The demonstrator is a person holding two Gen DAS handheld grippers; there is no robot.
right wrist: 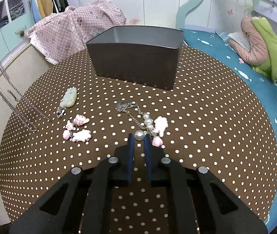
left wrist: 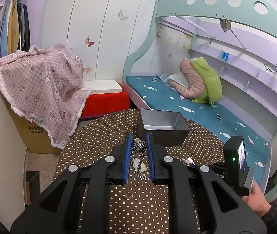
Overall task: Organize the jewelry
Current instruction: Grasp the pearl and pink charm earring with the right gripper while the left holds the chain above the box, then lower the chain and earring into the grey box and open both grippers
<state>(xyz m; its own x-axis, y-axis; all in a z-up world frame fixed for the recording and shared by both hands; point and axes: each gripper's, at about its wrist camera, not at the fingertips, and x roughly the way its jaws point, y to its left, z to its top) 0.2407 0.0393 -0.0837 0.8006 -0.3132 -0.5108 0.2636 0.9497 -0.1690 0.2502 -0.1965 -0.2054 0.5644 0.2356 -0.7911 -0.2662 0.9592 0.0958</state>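
- Evenly lit from overhead, indoor, moderately bright; no harsh glare.
- Soft, short shadows under the grey tin (right wrist: 136,62) on the dotted tablecloth (right wrist: 206,117).
- Strong fisheye bending at edges; black vignette in corners.
- Sharp centrally; slightly soft toward the rim.

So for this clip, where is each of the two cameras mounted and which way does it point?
Left wrist: on the left gripper, raised above the brown polka-dot table, facing the grey metal tin; fingers grip a silver chain necklace; right hand visible.
Right wrist: on the right gripper, low over the table, facing the tin; fingers at a pearl bracelet.
Shared: tin, table, dangling necklace, green-and-pink padded jacket.
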